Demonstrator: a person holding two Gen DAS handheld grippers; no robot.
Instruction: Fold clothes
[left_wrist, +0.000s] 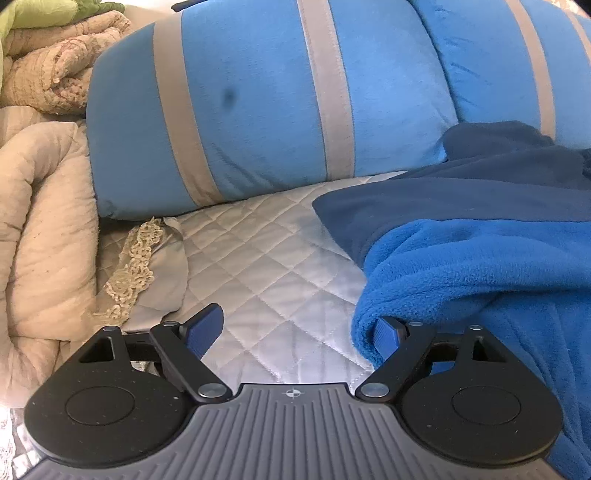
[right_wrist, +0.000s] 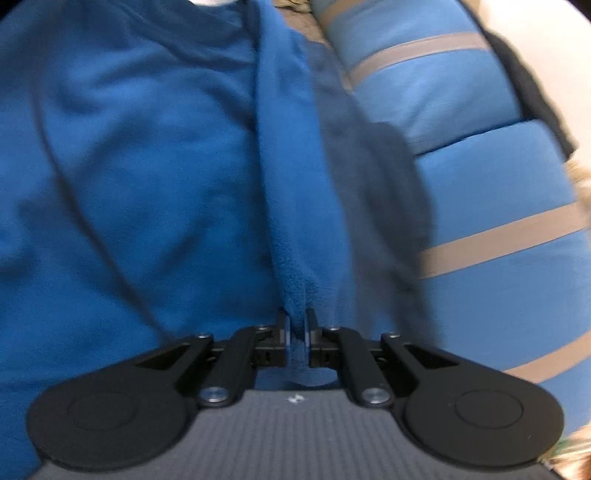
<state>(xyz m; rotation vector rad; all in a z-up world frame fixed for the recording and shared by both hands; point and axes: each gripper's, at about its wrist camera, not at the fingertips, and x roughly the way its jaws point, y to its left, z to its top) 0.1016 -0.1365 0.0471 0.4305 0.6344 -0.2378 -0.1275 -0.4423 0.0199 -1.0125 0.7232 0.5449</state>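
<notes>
1. In my right wrist view, the bright blue fleece garment (right_wrist: 147, 166) fills the left and centre of the frame, and a raised ridge of it runs from top centre straight down into my right gripper (right_wrist: 295, 328). Its long axis lies along the line the fingers point.
2. That gripper is clamped tight on the ridge: the two pads sit almost together with a pinch of fleece between them (this view is blurred, but the pinch reads clearly).
3. In my left wrist view, the same fleece lies at lower right on the white quilted bed cover (left_wrist: 251, 258), its rolled edge just beside the right-hand finger (left_wrist: 388, 334).
4. My left gripper (left_wrist: 295, 328) stands wide apart and holds nothing; the right-hand pad touches or is partly tucked under the fleece edge (I cannot tell which), and the left-hand pad hangs over bare quilt.
5. I judge the left hand the nearer one for the free edge: it would need to shift toward frame right before closing.
6. The light blue cushion with beige stripes (left_wrist: 258, 92) lies behind, across the upper frame.
</notes>
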